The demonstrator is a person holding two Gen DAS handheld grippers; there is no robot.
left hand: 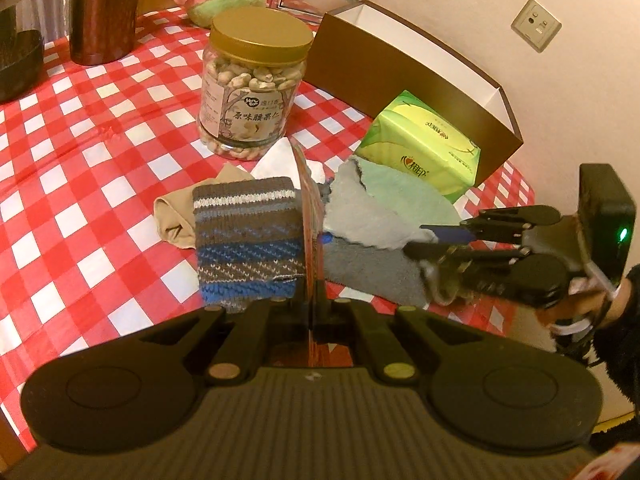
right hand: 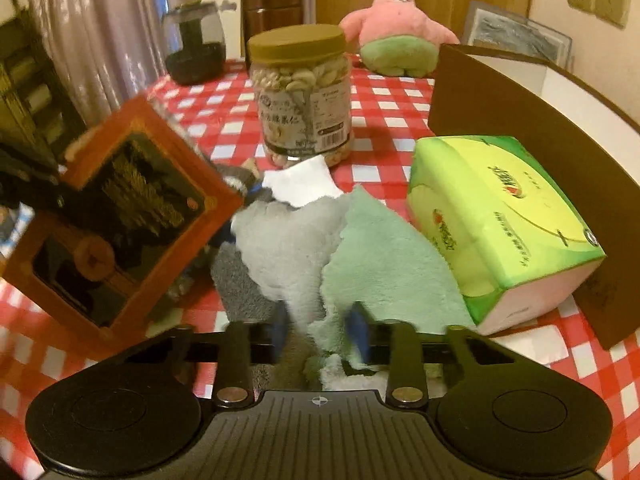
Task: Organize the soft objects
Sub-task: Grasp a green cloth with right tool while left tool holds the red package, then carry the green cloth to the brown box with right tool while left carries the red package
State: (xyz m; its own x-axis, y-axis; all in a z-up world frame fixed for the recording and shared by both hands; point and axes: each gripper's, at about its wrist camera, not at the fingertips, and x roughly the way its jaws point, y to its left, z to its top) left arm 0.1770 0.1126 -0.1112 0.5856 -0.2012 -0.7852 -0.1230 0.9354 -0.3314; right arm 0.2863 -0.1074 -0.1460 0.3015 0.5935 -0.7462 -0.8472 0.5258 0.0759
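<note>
Cloths [right hand: 320,248] piled by the box [right hand: 500,120]; my right gripper [right hand: 320,328] nips the green cloth's edge, left gripper [left hand: 310,240] clamped on a flat card [right hand: 120,212]. Next I'd lift the cloth over the box wall.

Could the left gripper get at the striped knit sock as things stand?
Probably not yet: the left gripper is shut on a flat red card, so its jaws are occupied. The striped knit sock lies uncovered right beside it, on the checked tablecloth.
</note>
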